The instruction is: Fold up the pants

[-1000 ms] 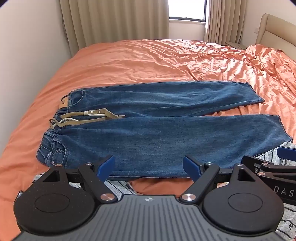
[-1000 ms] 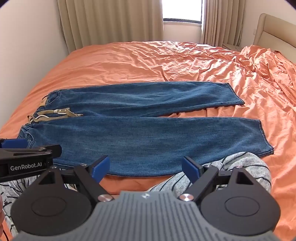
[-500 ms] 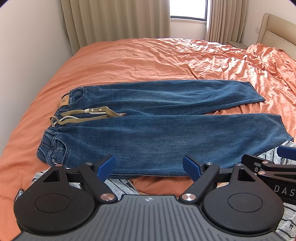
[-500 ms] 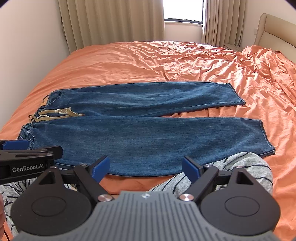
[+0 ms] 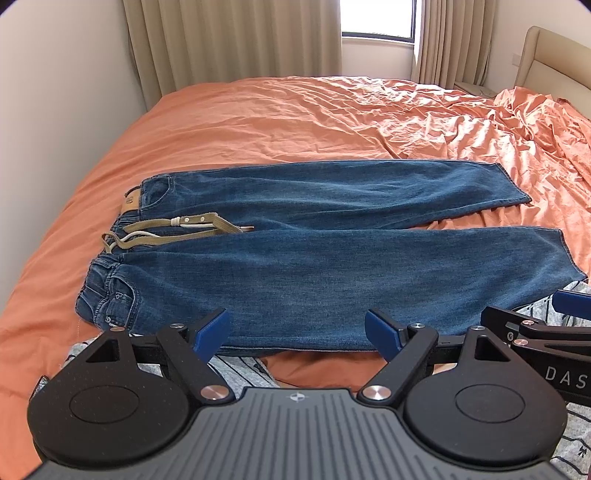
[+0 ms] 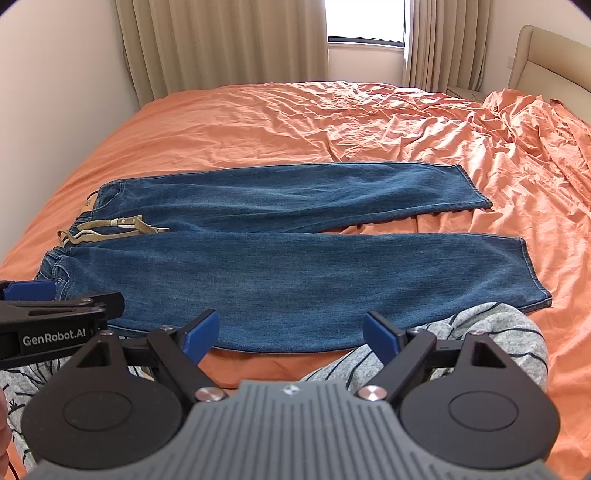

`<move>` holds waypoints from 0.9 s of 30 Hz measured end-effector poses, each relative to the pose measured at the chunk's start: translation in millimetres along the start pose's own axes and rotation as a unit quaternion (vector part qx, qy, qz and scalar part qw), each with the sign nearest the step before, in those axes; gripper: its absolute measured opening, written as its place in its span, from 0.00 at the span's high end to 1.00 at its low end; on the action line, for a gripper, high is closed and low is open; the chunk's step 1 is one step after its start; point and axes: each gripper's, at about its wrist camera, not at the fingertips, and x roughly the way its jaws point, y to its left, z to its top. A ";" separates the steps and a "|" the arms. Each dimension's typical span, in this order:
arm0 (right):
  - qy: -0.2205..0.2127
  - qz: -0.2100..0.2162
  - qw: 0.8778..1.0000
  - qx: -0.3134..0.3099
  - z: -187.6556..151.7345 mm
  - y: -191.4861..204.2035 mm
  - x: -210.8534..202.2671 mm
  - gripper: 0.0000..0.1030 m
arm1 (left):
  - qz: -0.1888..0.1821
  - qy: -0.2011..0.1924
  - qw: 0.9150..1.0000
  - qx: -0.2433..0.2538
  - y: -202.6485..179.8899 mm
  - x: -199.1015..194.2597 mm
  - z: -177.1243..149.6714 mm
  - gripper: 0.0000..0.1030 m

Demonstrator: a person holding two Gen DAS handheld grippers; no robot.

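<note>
The left claw (image 5: 297,330) hangs with its blue pads spread wide apart, holding nothing, just short of the near edge of the jeans (image 5: 325,258). The right claw (image 6: 291,332) is the same: pads parted, empty, poised over that near hem line at 6 o'clock.

The jeans lie flat on the orange bed (image 5: 277,122), both legs stretched out side by side, waistband toward 9 o'clock and cuffs toward 3 o'clock. A khaki belt (image 5: 173,230) trails loose from the waistband between the two legs. Grey striped fabric (image 6: 491,325) bunches at the near edge, just under the claws.

Compared with a second ago, very little has changed. Both claws have kept the same spread, and the jeans have not shifted on the bed. The view from each claw has crept up only a touch, so the window (image 5: 376,18) and the beige curtains (image 5: 229,37) at 12 o'clock sit marginally lower. From the left view, the right claw's arm shows at 3 o'clock, as before.
</note>
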 end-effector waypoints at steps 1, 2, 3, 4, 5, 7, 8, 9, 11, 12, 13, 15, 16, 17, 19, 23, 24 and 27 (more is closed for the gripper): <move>0.001 0.001 1.000 0.001 0.1 -0.1 -0.2 0.21 | 0.000 0.000 1.000 0.000 0.4 -0.2 0.0 0.06; 0.001 0.003 1.000 0.001 0.2 -0.1 -0.4 0.21 | 0.000 0.001 1.000 0.000 1.0 -0.3 0.1 0.06; 0.000 0.003 1.000 0.001 0.4 0.1 -0.3 0.21 | 0.000 0.001 1.000 -0.001 0.1 -0.2 -0.2 0.06; 0.000 0.003 1.000 0.001 0.3 0.4 -0.3 0.21 | 0.000 0.000 1.000 -0.001 -0.1 -0.5 -0.4 0.06; 0.000 0.003 1.000 0.001 0.3 -0.3 -0.4 0.21 | 0.000 0.000 1.000 -0.001 0.2 -0.8 -0.4 0.06; 0.000 0.004 1.000 0.001 0.3 -0.5 -0.4 0.21 | 0.000 0.000 1.000 0.000 0.0 -0.5 -0.3 0.06; 0.000 0.003 1.000 0.001 0.3 -0.4 -0.4 0.21 | 0.000 0.000 1.000 0.000 0.3 -0.7 -0.4 0.06; 0.000 0.003 1.000 0.001 0.2 -0.3 -0.6 0.21 | 0.000 0.000 1.000 0.000 0.7 -0.7 -0.2 0.06; 0.001 0.004 1.000 0.001 0.6 -0.4 -0.6 0.21 | 0.000 0.000 1.000 0.000 0.1 -0.8 -0.2 0.06; 0.001 0.004 1.000 0.001 0.6 -0.3 -1.1 0.21 | 0.000 0.000 1.000 0.000 0.2 -0.9 -0.2 0.06; 0.001 0.004 1.000 0.001 0.6 0.0 -1.3 0.21 | 0.000 0.000 1.000 0.000 0.0 -0.8 -0.3 0.06; 0.000 0.004 1.000 0.001 0.6 0.4 -1.6 0.21 | 0.000 -0.001 1.000 0.000 0.2 -1.2 -0.4 0.06; 0.000 0.004 1.000 0.000 0.7 1.0 -1.6 0.21 | 0.000 -0.002 1.000 0.000 -0.1 -1.4 -0.5 0.06; 0.000 0.004 1.000 -0.001 0.9 1.5 -1.6 0.21 | 0.000 -0.002 1.000 0.000 0.2 -1.7 -0.5 0.06; 0.000 0.005 1.000 -0.002 1.0 2.7 -1.8 0.21 | 0.000 -0.002 1.000 0.001 -0.6 -1.9 -0.3 0.06; -0.001 0.008 1.000 -0.002 0.9 1.3 -1.7 0.21 | 0.001 0.001 1.000 0.003 -2.1 -2.5 0.4 0.06; 0.000 0.008 1.000 -0.001 0.9 1.1 -1.4 0.21 | 0.002 0.001 1.000 0.003 -2.0 -2.7 0.6 0.06; 0.003 0.011 1.000 0.000 0.7 0.1 0.4 0.21 | 0.002 0.000 1.000 0.003 -2.2 -2.8 1.1 0.06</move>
